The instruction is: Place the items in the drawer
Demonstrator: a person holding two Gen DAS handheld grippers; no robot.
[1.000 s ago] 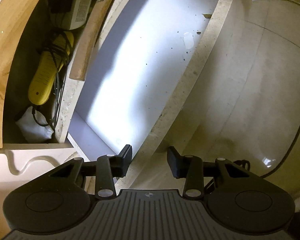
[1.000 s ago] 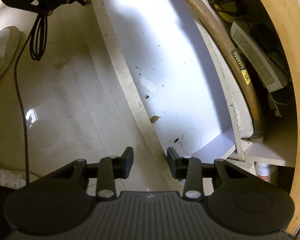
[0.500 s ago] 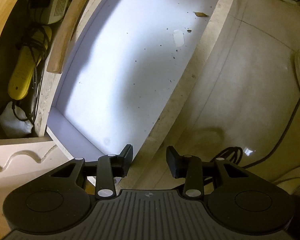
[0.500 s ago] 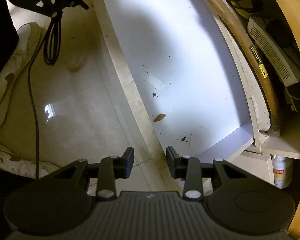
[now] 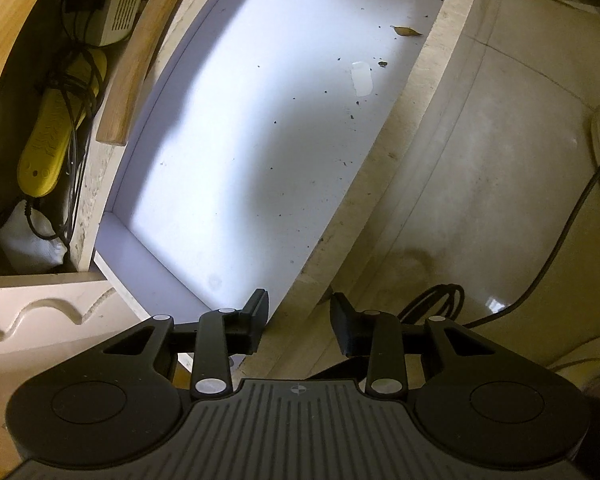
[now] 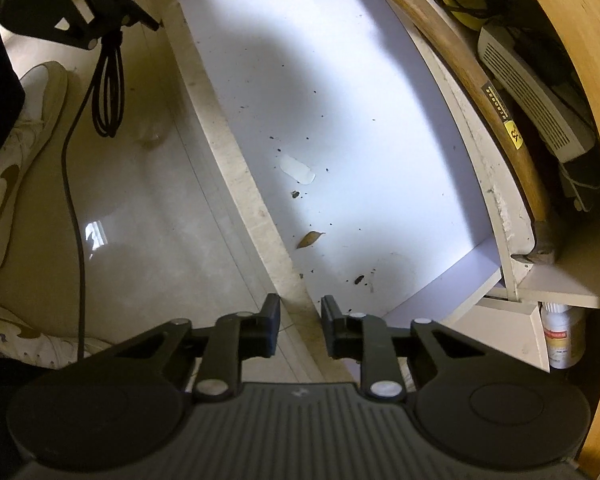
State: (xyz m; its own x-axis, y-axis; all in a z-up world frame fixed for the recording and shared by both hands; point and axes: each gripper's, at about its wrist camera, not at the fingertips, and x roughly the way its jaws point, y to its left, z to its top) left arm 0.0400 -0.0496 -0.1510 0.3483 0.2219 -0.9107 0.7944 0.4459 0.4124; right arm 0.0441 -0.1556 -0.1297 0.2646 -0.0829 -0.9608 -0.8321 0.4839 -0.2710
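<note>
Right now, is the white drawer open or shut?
Open: the drawer is pulled out over the floor, its white bottom showing only crumbs and a dry leaf.

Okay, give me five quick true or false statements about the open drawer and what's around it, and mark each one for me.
1. The white drawer holds only crumbs, a dry leaf and a small pale scrap. True.
2. The right tongs grip a bottle. False: nothing is between them.
3. A wooden-handled hammer lies in the cabinet just behind the drawer's back wall. True.
4. The yellow object lies inside the drawer. False: it lies in the cabinet, tangled in black cable.
5. The left tongs carry an item. False: they hold nothing.
</note>
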